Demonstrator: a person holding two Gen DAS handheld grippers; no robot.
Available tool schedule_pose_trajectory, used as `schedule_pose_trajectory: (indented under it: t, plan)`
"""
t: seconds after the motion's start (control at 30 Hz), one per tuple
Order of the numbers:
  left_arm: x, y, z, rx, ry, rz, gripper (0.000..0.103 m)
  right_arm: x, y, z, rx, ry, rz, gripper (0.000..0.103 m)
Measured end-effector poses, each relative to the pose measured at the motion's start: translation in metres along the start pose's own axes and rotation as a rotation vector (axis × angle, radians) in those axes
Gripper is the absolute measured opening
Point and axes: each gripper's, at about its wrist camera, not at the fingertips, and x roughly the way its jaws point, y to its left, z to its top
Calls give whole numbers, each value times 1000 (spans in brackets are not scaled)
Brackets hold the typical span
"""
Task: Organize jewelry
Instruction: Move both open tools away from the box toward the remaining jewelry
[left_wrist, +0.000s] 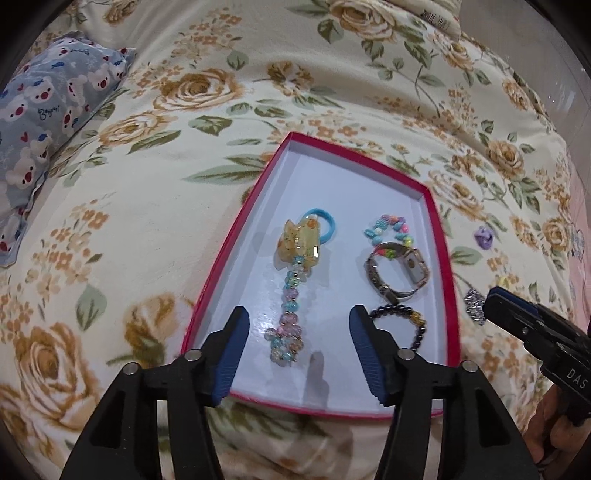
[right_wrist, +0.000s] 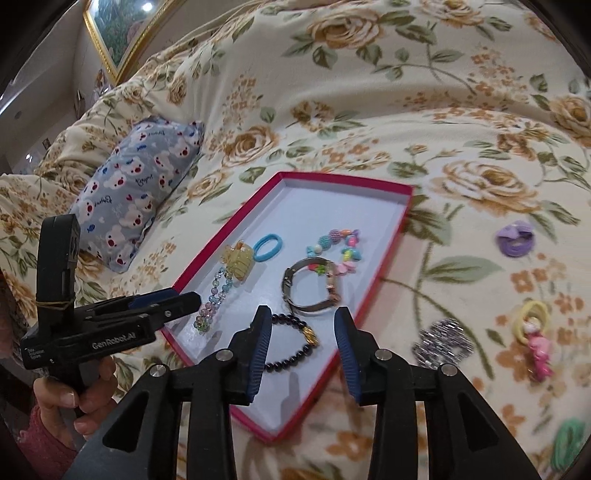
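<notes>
A shallow red-rimmed box (left_wrist: 343, 184) (right_wrist: 332, 206) lies on the flowered bedspread. Inside are a yellow charm (left_wrist: 301, 243) on a blue hair tie, a pastel beaded strand (left_wrist: 288, 325) (right_wrist: 210, 306), a colourful bead bracelet (left_wrist: 388, 223), a metal watch (left_wrist: 413, 266) (right_wrist: 291, 288) and a dark bead bracelet (right_wrist: 300, 354). My left gripper (left_wrist: 298, 314) hangs open over the beaded strand, which lies flat in the box. My right gripper (right_wrist: 303, 313) is open above the dark bracelet, its pads apart from it.
Loose on the bedspread right of the box are a purple hair tie (right_wrist: 515, 238), a silver sparkly piece (right_wrist: 443, 341), a yellow tie with a pink figure (right_wrist: 533, 332) and something green (right_wrist: 570, 439). A blue bear-print pillow (left_wrist: 48, 107) lies far left.
</notes>
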Motion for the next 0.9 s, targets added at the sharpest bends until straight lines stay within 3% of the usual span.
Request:
schedule_pose_trajectory:
  t: [0.27, 0.47, 0.9]
  plan:
    - [-19, -8, -16, -8, 1, -50, 57, -37, -26, -13, 46, -38, -46, 39]
    - [-26, -18, -23, -40, 1, -86, 59, -63, -50, -27, 83, -71, -94, 47]
    - [-26, -64, -37, 68, 24, -141, 60, -114, -107, -63, 209, -109, -218, 48]
